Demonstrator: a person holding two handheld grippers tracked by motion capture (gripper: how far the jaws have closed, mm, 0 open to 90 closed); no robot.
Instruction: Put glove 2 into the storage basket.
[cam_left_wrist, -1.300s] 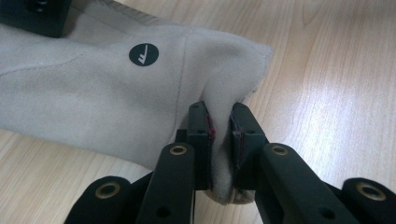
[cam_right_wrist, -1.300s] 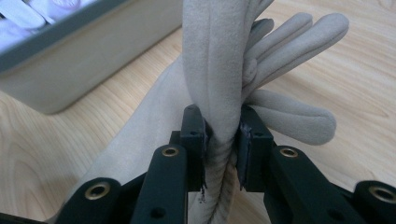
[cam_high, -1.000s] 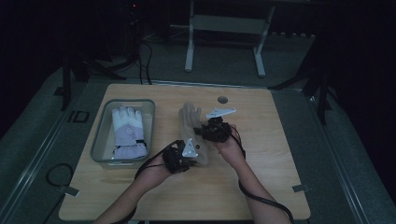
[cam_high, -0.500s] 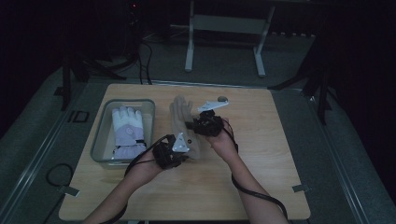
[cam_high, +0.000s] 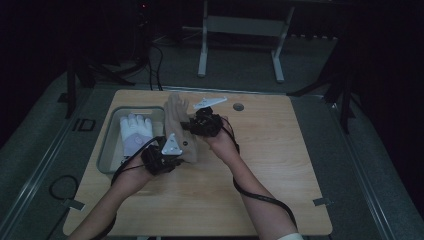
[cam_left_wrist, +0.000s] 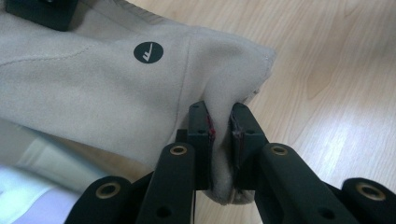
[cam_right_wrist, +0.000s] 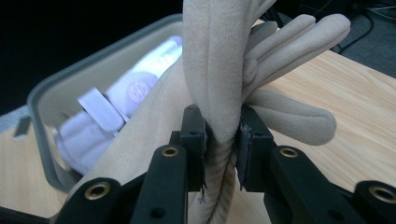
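A beige fleece glove (cam_high: 178, 125) hangs lifted above the wooden table, stretched between both grippers. My left gripper (cam_high: 165, 154) is shut on its cuff end; in the left gripper view the glove's cuff (cam_left_wrist: 224, 121) is pinched between the black jaws, near a round black logo (cam_left_wrist: 148, 52). My right gripper (cam_high: 196, 125) is shut on the glove's edge by the fingers; in the right gripper view the glove (cam_right_wrist: 219, 70) folds between the jaws, fingers sticking out to the right. A white glove (cam_high: 135, 134) lies in the grey tray (cam_high: 111, 145).
The grey tray (cam_right_wrist: 56, 93) sits at the table's left side, right next to the lifted glove. A small round hole (cam_high: 238, 107) marks the table's far edge. Bare wood (cam_high: 280, 165) spreads to the right and front. A metal stand (cam_high: 240, 30) is beyond the table.
Both grippers have carried the beige glove to the left and upward, toward the grey tray. The glove now hangs partly over the tray's right edge.
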